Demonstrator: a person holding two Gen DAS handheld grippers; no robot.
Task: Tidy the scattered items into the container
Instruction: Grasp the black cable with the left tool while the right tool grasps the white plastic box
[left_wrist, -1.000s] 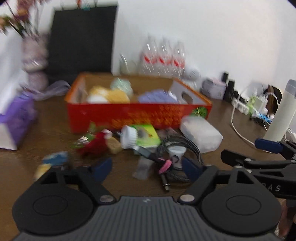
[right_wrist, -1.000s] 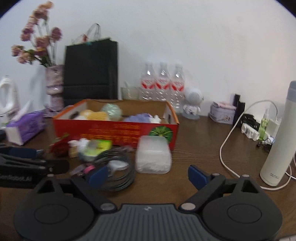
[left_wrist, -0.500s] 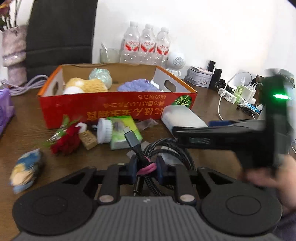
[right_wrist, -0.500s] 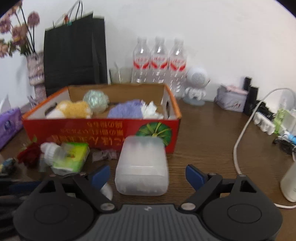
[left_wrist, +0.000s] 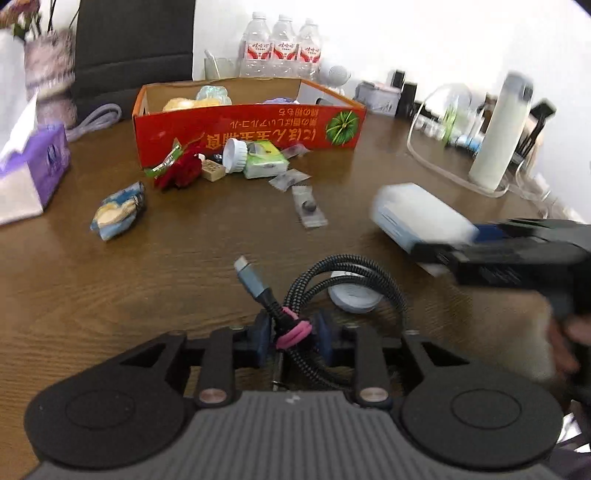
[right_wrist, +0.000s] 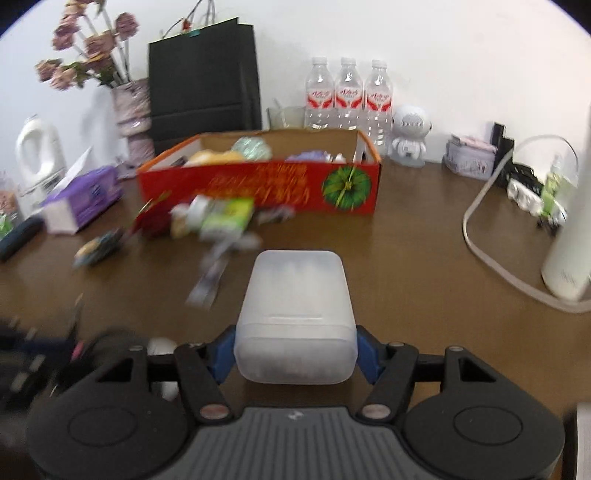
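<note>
Table (left_wrist: 110, 288): cardboard box (left_wrist: 247, 129) toward the rear edge, soft items inside; bottles (right_wrist: 347, 96) behind it against the wall; tissue box (left_wrist: 29, 173) at the left edge; tumbler (left_wrist: 498, 129) at the right edge; small packets (left_wrist: 306, 206) scattered before the box; coiled cable (left_wrist: 347, 280) nearest the front edge

three water bottles (right_wrist: 348, 96) stand in a row at the wall, w/ a small white robot figure (right_wrist: 409, 136) just right of them and a black paper bag (right_wrist: 202, 79) to their left. a vase of dried pink flowers (right_wrist: 133, 110) sits left of the bag, a purple tissue box (right_wrist: 83, 197) nearer on the brown table (right_wrist: 424, 258). a tall white flask (left_wrist: 500, 133) stands at right beside a white cable (right_wrist: 487, 254).
</note>
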